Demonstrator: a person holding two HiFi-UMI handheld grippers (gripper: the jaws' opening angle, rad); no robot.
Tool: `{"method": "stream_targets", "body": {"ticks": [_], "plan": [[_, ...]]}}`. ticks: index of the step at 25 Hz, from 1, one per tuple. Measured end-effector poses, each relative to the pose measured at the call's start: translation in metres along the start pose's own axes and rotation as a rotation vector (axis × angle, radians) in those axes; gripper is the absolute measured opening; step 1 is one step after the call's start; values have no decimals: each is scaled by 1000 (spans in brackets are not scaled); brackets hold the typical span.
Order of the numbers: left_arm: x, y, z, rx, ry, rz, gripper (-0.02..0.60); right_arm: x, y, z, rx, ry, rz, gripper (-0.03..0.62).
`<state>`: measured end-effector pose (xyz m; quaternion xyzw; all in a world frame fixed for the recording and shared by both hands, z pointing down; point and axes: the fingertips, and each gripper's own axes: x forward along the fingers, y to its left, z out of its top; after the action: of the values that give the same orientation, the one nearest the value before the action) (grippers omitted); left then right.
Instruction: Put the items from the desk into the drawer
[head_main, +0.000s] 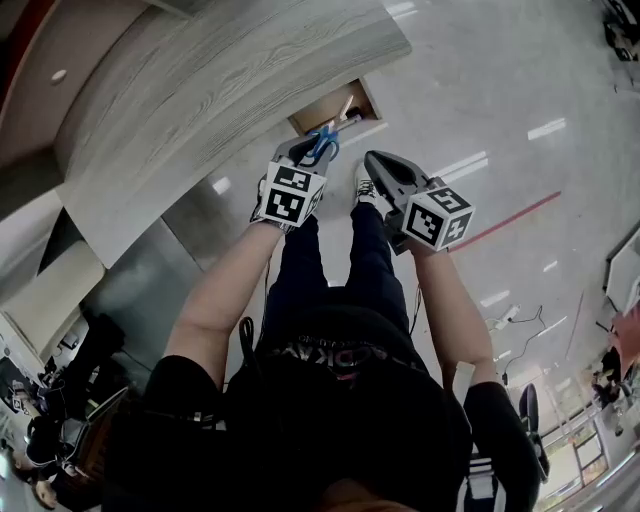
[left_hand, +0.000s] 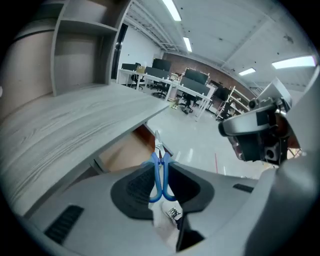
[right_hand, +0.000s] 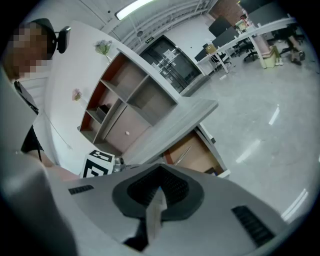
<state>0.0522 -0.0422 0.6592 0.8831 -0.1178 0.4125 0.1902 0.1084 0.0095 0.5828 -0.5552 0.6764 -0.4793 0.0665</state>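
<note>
My left gripper (left_hand: 160, 162) has its jaws clamped on a pair of small blue-handled metal pliers (left_hand: 159, 176), held in the air just in front of the open brown wooden drawer (head_main: 332, 106) under the grey wood-grain desk surface (head_main: 225, 70). My right gripper (right_hand: 159, 191) sits just beside it, jaws pressed together on nothing.

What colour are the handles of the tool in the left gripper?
Blue pliers handles, best seen in the left gripper view.
</note>
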Motion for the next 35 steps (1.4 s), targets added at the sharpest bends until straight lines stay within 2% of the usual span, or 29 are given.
{"method": "stream_targets", "body": {"ticks": [7, 13, 23, 28, 35], "plan": [[34, 19, -4, 16, 22, 78, 95, -4, -20, -20, 33, 53, 16, 11], [50, 31, -1, 34, 37, 113, 95, -2, -32, -27, 47, 69, 24, 11], [69, 41, -5, 21, 72, 133, 95, 1, -52, -19, 60, 63, 8, 11], [73, 36, -6, 52, 89, 146, 97, -3, -53, -21, 63, 63, 2, 11], [77, 32, -13, 48, 118, 145, 98, 0, -50, -25, 59, 70, 8, 11]]}}
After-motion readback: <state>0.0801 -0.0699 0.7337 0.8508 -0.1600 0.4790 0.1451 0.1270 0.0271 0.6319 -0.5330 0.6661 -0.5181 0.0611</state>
